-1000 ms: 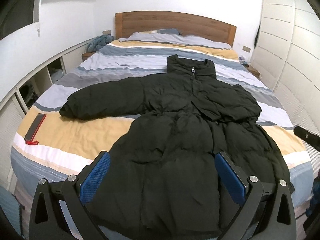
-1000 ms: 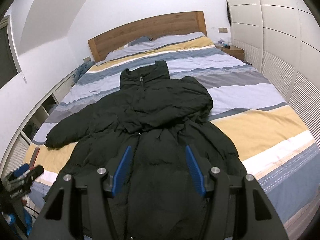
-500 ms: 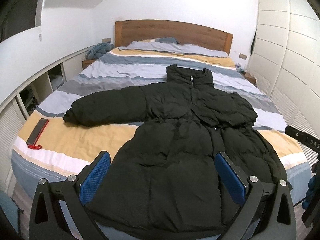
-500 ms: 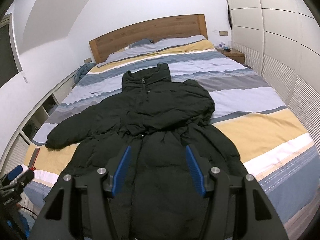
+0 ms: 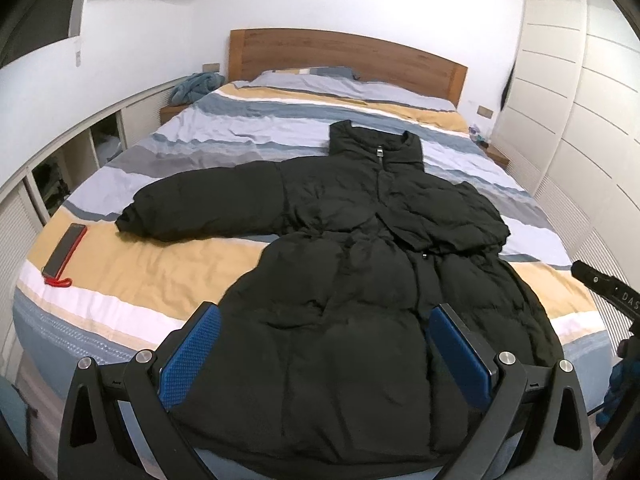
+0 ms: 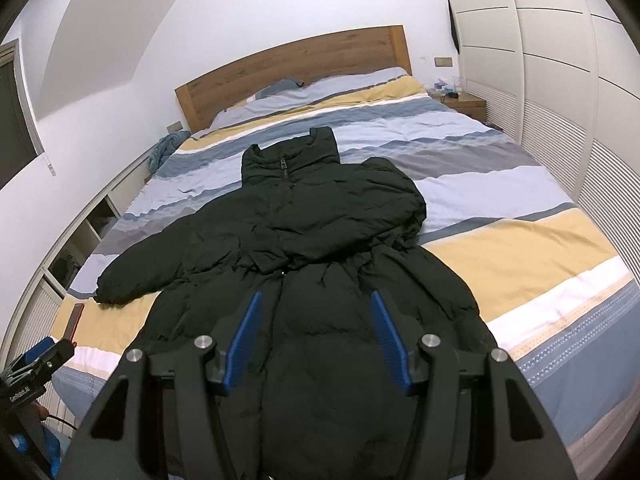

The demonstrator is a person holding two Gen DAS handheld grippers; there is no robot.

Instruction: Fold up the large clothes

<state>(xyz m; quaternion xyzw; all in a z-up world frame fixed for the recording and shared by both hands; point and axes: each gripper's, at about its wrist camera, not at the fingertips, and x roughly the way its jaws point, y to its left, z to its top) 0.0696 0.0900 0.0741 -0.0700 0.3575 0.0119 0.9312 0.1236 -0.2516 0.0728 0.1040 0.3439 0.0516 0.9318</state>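
While both tools hang over the foot of the bed, one black coat lies front-up on the striped cover, collar toward the headboard. Left tool stands wide, holding nothing; right tool is spread too, a touch narrower, also holding nothing. Left view gives the whole phone with its red strap near the bed's left edge; right view catches only a sliver of it. Right view shows the nightstand clearly. One sleeve stretches out flat; the other is folded across the chest, its cuff hard to make out. Hem is cut off behind the tools in both views. Each tool peeks into the other's view, at the edge.
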